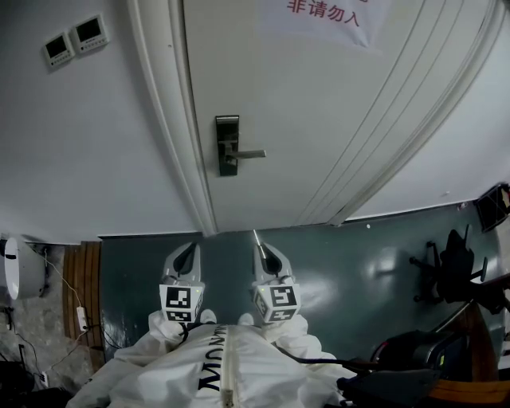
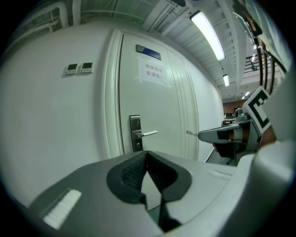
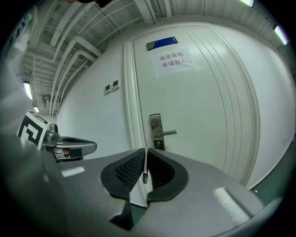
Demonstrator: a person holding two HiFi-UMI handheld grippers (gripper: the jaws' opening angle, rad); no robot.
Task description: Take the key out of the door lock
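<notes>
Key point(image 3: 144, 167) is out of the lock and clamped in your right gripper point(image 3: 145, 153). It's a thin flat metal blade, edge-on between the ribbed black pads, and the jaws are nearly together on it. In the head view the key point(image 1: 256, 237) pokes out of the right gripper point(image 1: 265, 253) tip toward 11 o'clock as a bright sliver.

Your left gripper point(image 2: 147, 156) sits at 9 o'clock of the right one, just beside it. Its pad tips are touching with nothing between them.

The lock plate point(image 1: 227, 145) is at 12 o'clock from both grippers and well apart from them. It's a tall dark metal rectangle with a straight lever point(image 1: 249, 154) pointing to 3 o'clock. I can't see anything between the tools and the plate.

The door point(image 1: 319, 111) is white and smooth, with curved moulding lines on its right half and a ridged white frame point(image 1: 187, 159). A paper sign point(image 1: 323, 17) with red print is at the top. Two small wall panels point(image 1: 73, 38) are at 10 o'clock. The floor point(image 1: 358, 263) is dark green and glossy. There's a dark chair point(image 1: 446, 271) at 3 o'clock.
</notes>
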